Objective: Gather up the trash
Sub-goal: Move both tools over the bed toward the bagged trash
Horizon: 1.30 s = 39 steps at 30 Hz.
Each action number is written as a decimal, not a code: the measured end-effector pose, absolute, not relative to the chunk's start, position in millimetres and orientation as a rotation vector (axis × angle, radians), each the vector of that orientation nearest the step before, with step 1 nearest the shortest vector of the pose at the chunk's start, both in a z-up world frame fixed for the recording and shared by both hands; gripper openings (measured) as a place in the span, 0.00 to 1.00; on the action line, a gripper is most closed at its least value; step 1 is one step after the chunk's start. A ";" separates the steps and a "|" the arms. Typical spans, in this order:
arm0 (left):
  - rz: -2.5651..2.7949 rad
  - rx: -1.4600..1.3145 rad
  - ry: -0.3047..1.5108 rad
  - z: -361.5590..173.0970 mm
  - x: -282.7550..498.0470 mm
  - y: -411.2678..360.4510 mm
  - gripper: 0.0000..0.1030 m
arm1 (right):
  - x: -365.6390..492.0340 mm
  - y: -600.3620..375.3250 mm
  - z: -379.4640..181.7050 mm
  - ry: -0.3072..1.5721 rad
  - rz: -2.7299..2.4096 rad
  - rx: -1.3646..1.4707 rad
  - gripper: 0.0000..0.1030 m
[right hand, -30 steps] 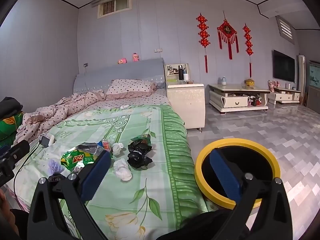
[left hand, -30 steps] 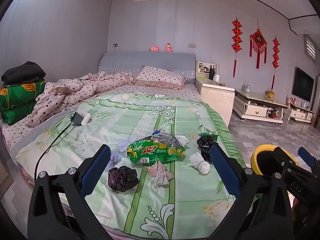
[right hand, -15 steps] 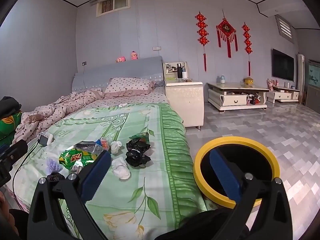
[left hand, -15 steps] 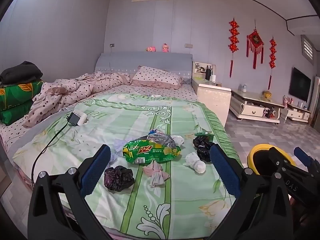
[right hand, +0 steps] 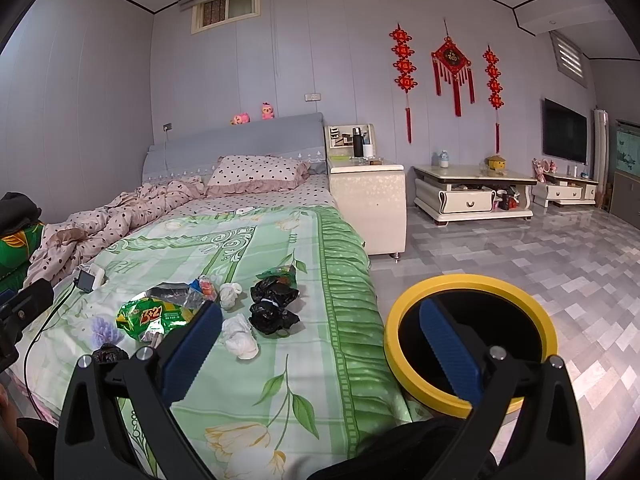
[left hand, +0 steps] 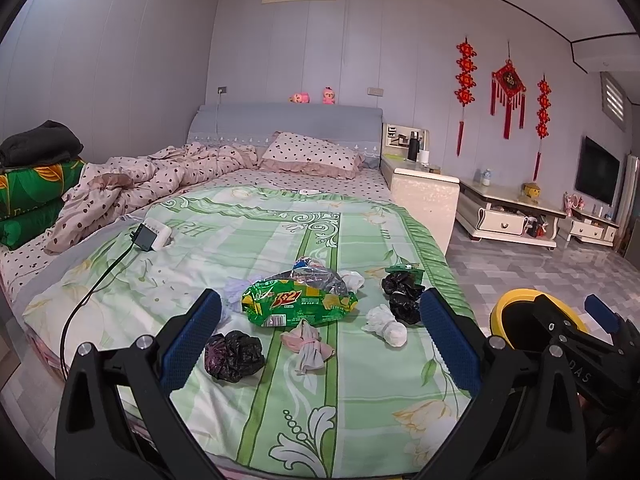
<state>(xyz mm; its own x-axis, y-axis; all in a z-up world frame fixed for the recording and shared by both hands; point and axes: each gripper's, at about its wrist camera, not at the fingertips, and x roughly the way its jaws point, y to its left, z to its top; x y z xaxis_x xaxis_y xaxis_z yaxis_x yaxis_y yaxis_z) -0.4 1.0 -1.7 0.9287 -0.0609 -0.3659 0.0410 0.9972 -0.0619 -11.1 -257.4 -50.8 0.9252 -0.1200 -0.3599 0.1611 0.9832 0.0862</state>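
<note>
Left gripper (left hand: 320, 322): we hold its blue-padded fingers spread wide and gripping nothing, above the near end of the bed.
Right gripper (right hand: 320, 330): we hold it likewise released and bare, its left finger over the bed edge, its right finger over the bin.
Trash: a crumpled green snack wrapper with red lettering (left hand: 298, 306) lies mid-bed on the pale green floral quilt (left hand: 248, 240), a clear plastic bag (left hand: 320, 278) touching its far side.
Near the wrapper: a small knotted black plastic bag (left hand: 233, 355) lies to the near left, a twisted pink-and-grey rag (left hand: 307, 344) just near of it.
Right side of bed: a white wadded tissue bundle (left hand: 386, 325) sits beside a larger crumpled black plastic bag (left hand: 402, 294), close to the quilt's ruffled edge.
Bin: a round black wastebasket with a yellow rim (right hand: 470, 338) stands on the grey tiled floor (right hand: 560, 264), just right of the bed.
Elsewhere: a black charger on a white power strip (left hand: 152, 236) rests on the quilt's far left.
</note>
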 end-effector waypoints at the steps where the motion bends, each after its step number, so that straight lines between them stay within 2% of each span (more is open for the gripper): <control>1: -0.052 -0.053 0.376 -1.6 -0.5 0.7 0.93 | -11.2 -257.2 -50.3 0.363 -0.144 0.116 0.93; 39: -0.053 -0.057 0.383 -2.8 0.0 1.0 0.93 | -8.6 -258.0 -57.6 0.377 -0.155 0.123 0.93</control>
